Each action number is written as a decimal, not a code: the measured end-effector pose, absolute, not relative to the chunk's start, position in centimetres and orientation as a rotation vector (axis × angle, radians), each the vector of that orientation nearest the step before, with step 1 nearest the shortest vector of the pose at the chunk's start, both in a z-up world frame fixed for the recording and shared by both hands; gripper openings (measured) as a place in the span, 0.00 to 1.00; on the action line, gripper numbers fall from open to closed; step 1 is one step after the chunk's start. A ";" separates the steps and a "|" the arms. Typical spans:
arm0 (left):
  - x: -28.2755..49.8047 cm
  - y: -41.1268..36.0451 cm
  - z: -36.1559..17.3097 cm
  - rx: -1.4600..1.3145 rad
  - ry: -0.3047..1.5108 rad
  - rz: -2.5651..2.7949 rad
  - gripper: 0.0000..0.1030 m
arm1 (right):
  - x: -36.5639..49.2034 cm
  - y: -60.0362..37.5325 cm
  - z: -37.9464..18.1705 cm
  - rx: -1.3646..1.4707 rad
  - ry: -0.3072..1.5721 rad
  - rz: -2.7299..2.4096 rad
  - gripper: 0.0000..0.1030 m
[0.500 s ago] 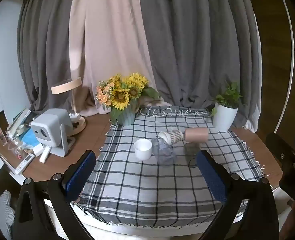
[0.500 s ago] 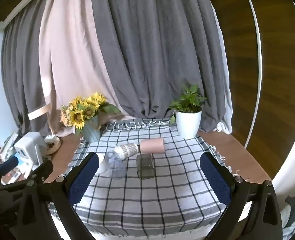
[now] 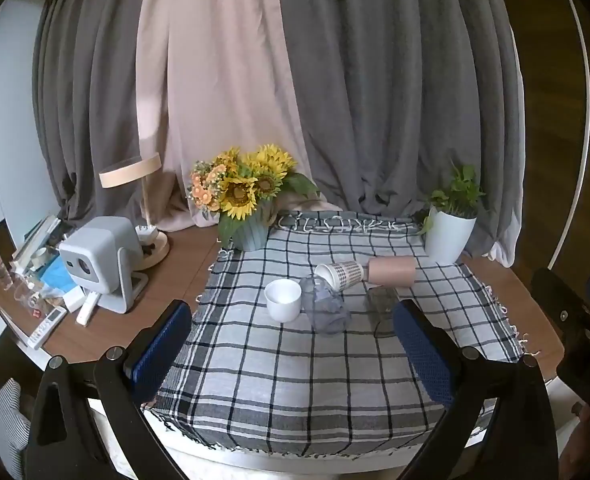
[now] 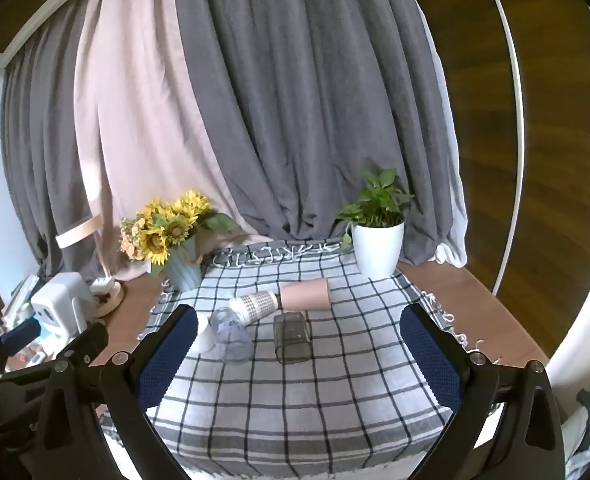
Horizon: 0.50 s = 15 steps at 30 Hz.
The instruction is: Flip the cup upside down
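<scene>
Several cups sit mid-table on a checked cloth point(image 3: 295, 372). A white cup point(image 3: 282, 300) stands upright, mouth up. A clear bluish cup point(image 3: 325, 309) lies tilted beside it. A patterned paper cup point(image 3: 339, 275) and a pink cup point(image 3: 391, 271) lie on their sides behind. A smoky clear square cup point(image 4: 291, 337) stands to the right. My left gripper point(image 3: 295, 344) is open and empty, well short of the cups. My right gripper point(image 4: 299, 356) is open and empty, also short of them; the pink cup point(image 4: 305, 294) and patterned cup point(image 4: 256, 305) show beyond it.
A sunflower vase point(image 3: 247, 204) stands at the cloth's back left, a white plant pot point(image 3: 449, 236) at the back right. A projector point(image 3: 95, 264), a lamp point(image 3: 135, 168) and clutter fill the wooden table's left side. Curtains hang behind.
</scene>
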<state>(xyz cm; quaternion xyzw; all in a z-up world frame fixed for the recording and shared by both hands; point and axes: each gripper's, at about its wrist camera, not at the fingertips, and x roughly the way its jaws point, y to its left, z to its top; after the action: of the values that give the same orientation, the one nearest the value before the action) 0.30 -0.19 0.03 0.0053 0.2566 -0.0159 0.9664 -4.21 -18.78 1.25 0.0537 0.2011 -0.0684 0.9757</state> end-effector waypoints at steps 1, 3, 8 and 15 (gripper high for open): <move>0.3 -0.2 0.0 0.010 0.519 -0.032 1.00 | -3.7 -19.1 1.0 0.113 0.410 -0.131 0.99; 0.2 -0.2 0.0 0.010 0.520 -0.030 1.00 | -3.7 -19.0 1.0 0.111 0.410 -0.129 0.99; 0.2 -0.1 -0.4 0.009 0.523 -0.031 1.00 | -3.6 -18.8 1.0 0.108 0.413 -0.131 0.99; 0.4 -0.1 -0.3 0.008 0.527 -0.031 1.00 | -3.5 -19.1 0.9 0.112 0.414 -0.127 0.99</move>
<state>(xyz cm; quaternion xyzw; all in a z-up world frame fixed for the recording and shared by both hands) 0.37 -0.13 -0.32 0.0038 0.2605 -0.0153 0.9654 -3.54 -19.07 0.85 0.0554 0.2055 -0.0628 0.9751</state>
